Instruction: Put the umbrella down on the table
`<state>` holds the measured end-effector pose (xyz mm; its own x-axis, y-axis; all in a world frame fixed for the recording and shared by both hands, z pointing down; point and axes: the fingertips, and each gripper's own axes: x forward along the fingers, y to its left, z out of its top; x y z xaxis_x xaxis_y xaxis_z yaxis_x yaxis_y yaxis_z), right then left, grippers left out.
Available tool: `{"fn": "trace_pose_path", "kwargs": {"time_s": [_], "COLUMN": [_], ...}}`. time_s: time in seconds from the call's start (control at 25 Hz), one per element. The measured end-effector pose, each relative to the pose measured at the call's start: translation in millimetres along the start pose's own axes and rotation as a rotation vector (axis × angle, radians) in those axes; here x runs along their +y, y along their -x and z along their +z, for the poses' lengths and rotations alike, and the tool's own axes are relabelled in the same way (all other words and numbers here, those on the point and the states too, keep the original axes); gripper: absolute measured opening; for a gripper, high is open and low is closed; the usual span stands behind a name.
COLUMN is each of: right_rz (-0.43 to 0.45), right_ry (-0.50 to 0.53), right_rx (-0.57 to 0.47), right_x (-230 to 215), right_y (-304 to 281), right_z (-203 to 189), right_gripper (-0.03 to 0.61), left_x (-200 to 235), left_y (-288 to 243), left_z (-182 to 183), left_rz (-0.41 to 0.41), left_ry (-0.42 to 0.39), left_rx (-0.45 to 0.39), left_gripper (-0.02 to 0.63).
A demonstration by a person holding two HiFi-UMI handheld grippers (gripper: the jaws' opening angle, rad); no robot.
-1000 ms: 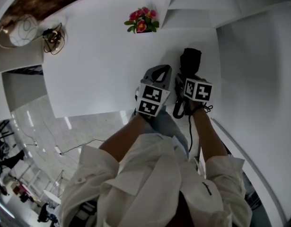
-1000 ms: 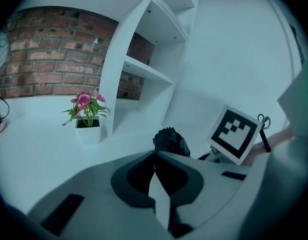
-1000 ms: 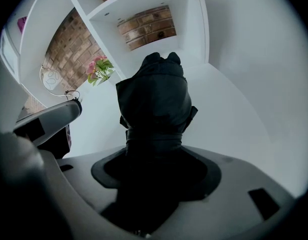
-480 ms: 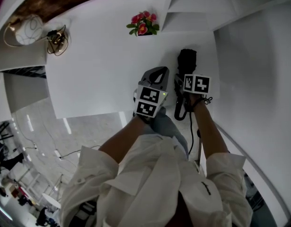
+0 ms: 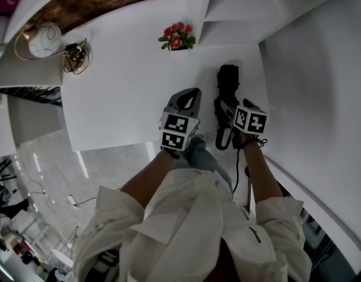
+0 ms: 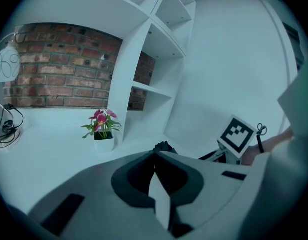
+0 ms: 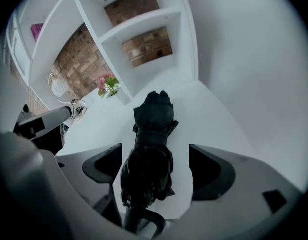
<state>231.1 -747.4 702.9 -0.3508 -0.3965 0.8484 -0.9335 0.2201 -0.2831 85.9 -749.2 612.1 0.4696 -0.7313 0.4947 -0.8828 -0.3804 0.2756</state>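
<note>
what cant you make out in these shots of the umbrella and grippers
- End of the umbrella handle: right gripper view, cut off at the bottom edge behind the right gripper, whose jaws have just been opening, with the umbrella loose between them.
- Most of the umbrella: left gripper view, hidden behind the shut left gripper; only a dark tip shows.
- The cable tangle at the table far corner: head view, too small to identify.
</note>
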Motion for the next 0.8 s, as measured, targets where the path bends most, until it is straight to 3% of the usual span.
{"fn": "trace_pose_path", "kwargs": {"time_s": [0.12,0.2,0.48,0.64,0.8], "right_rz": [-0.004,-0.028,-0.197,-0.232,-0.268], "right_ry": [-0.011,0.029,0.227,0.263,0.269], "right_rx": [-0.218,-0.396,-0.888,-1.086,-1.218], "right_x": [-3,-3,17,28,28], "right_y": [46,86,227,298,364], "right_z": [27,48,107,126,135], "right_gripper": [0.408,0.299,0.092,0.026,0.018], "left_x": [2,2,6,10,10], "left_y": [15,26,76,111,149], "left_z": [12,22,65,95,130], "left_rz": [-0.001,0.001,0.002,0.013,0.001], "left_ry": [-0.018,-0.042,-0.095,-0.122,-0.155], "left_rx": [-0.041,-0.066,-0.179,-0.251,-0.358], "left_gripper": [0.025,0.025,0.025,0.025,0.025]}}
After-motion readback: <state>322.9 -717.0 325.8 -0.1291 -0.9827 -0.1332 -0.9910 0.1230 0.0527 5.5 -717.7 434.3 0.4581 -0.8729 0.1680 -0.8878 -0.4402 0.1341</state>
